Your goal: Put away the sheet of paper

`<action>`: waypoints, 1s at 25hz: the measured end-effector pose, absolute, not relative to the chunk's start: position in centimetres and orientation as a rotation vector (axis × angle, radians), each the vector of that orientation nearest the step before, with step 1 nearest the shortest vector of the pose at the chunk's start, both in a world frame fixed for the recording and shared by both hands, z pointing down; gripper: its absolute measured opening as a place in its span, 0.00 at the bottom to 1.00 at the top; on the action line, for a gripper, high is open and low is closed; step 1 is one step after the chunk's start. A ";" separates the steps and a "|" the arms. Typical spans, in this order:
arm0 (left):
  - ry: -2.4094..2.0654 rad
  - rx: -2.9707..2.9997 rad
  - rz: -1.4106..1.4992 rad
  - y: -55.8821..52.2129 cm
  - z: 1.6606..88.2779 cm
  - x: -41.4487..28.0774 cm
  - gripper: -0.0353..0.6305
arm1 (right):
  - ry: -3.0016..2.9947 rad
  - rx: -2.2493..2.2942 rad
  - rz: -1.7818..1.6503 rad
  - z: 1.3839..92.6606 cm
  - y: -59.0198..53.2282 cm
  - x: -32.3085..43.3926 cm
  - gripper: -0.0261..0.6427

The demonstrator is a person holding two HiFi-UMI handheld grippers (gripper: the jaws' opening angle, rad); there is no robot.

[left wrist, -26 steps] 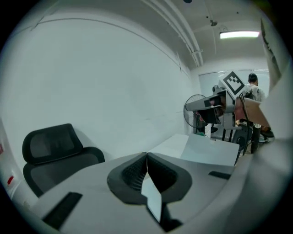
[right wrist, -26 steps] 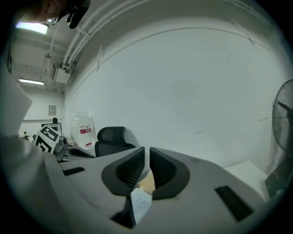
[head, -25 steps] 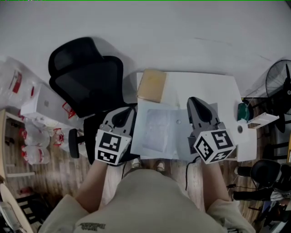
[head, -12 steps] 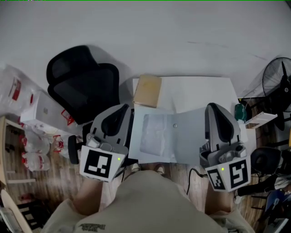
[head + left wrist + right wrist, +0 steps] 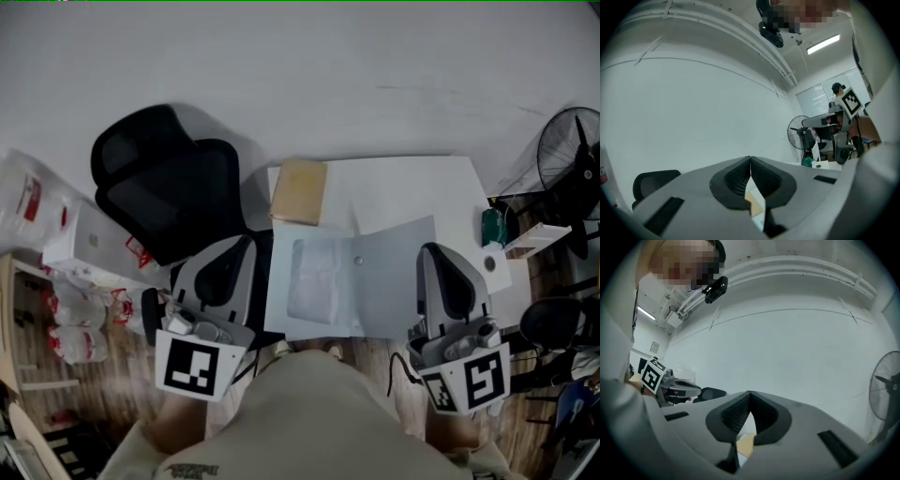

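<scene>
Left gripper point(image 5: 234, 248), jaws pressed together and empty, has drawn back to the left of the folder point(image 5: 394, 281). The sheet of paper point(image 5: 317, 279) appears to lie inside this open folder. Right gripper point(image 5: 437, 255), likewise closed on nothing, has withdrawn to the folder's right edge. Stowing seems nearly done.

At the bottom of the head view the person's torso point(image 5: 309, 412) covers the near edge of the surface point(image 5: 403, 187). The right claw point(image 5: 437, 253) hides the lower right corner of the pale folder point(image 5: 394, 281), and the left claw point(image 5: 232, 246) overlaps the surface's left edge. Whether the sheet of paper point(image 5: 314, 277) lies in or on that folder cannot be told. The fan point(image 5: 572, 150) is cut by the right edge and the bags point(image 5: 28, 187) by the left. The green thing point(image 5: 494, 227) is too small to name. In both claw views the claw's body fills the lower frame, leaving only a tan patch point(image 5: 754, 206) visible.
</scene>
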State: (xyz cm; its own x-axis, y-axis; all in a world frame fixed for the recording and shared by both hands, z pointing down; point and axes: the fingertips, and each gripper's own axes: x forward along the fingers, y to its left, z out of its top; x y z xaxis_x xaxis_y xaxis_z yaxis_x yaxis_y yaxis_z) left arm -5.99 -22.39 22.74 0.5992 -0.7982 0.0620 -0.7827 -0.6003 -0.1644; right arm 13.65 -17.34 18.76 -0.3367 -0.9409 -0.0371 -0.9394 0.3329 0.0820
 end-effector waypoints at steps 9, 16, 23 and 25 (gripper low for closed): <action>1.303 -2.774 -0.222 -22.0 25.8 -5.6 0.08 | -2.572 1.723 -0.089 21.0 -17.5 12.5 0.07; 1.344 -2.777 -0.313 -22.1 28.6 -6.1 0.08 | -2.540 1.676 -0.014 23.8 -18.3 12.0 0.07; 1.337 -2.796 -0.320 -22.0 30.8 -6.5 0.08 | -2.511 1.643 0.014 26.5 -18.7 11.2 0.07; 1.318 -2.792 -0.323 -21.7 31.0 -6.3 0.08 | -2.482 1.629 0.041 28.3 -19.2 11.2 0.07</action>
